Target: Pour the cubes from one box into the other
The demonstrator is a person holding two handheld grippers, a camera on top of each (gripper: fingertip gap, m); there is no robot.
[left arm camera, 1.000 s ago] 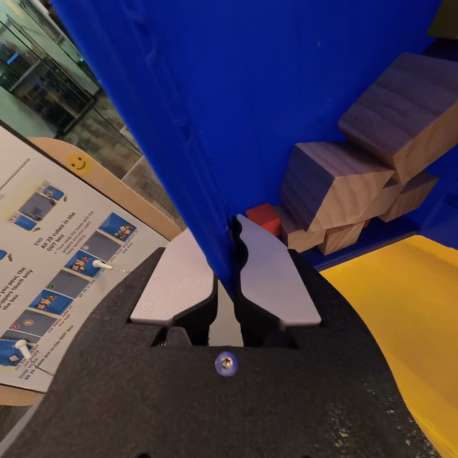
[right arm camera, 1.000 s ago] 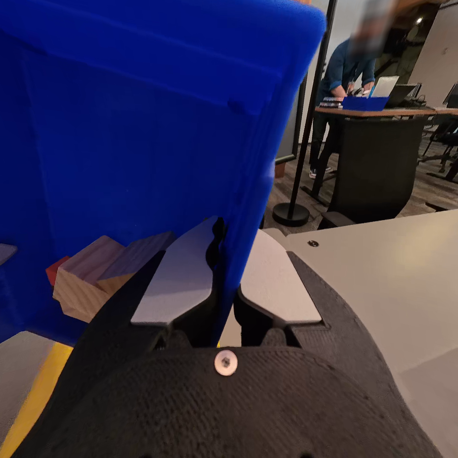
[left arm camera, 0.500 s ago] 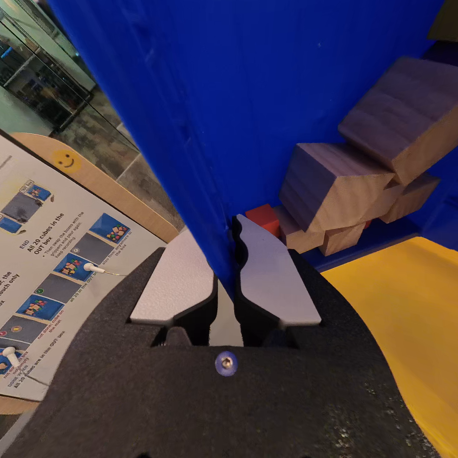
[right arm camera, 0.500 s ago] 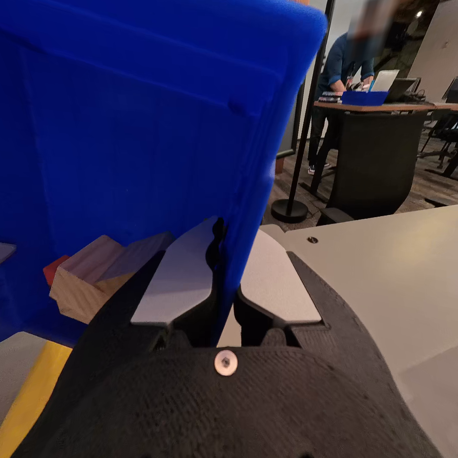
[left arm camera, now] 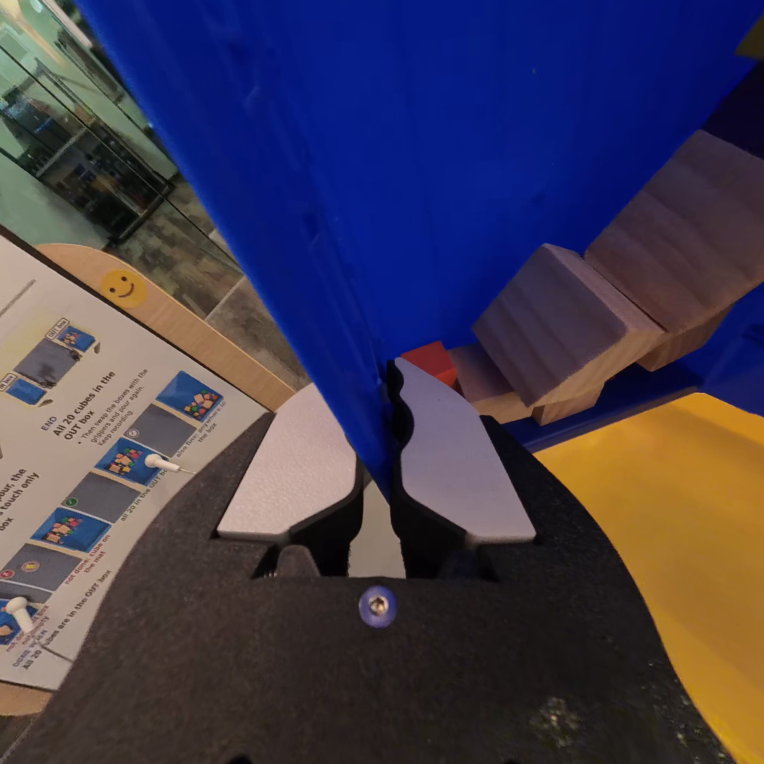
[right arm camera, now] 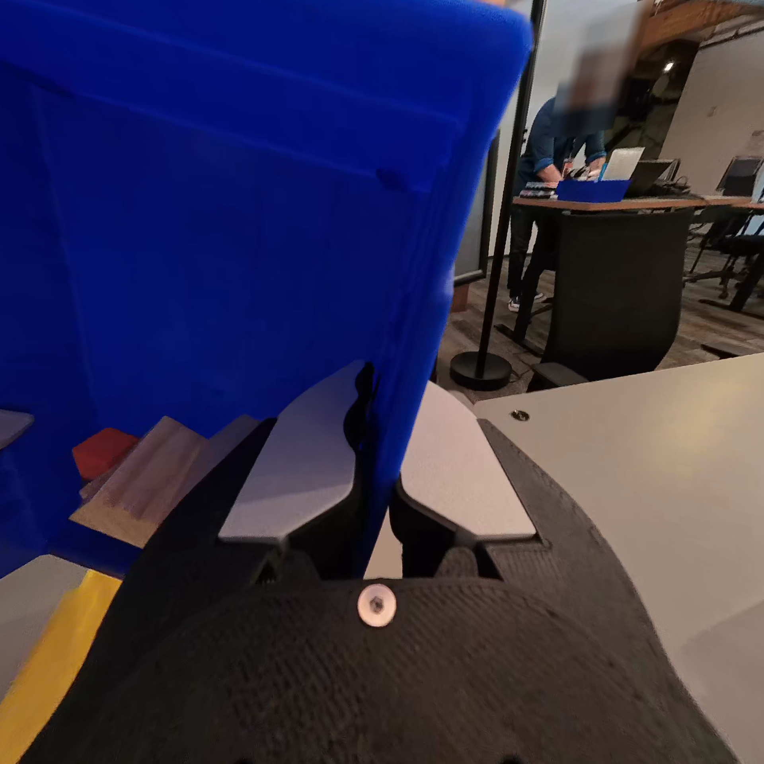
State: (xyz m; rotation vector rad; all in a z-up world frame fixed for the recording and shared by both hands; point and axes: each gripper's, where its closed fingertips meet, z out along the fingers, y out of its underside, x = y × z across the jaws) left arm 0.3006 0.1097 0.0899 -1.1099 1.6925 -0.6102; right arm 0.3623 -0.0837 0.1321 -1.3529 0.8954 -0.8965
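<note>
- Your left gripper (left arm camera: pixel 382 417) and right gripper (right arm camera: pixel 386 417) each pinched a wall of the tipped box (left arm camera: pixel 413 165).
- Its cubes (left arm camera: pixel 566 326) sat bunched at the lip; a jerk risked spilling them outside.

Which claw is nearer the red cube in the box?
Left. The left claw grips the box wall with its inner finger beside the red cube; the right claw grips the opposite wall, wooden cubes lying between.

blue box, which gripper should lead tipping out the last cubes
Neither clearly: the left gripper and the right gripper each clamp a wall of the blue box. Wooden cubes sit at its lower edge, so probably both together.
</note>
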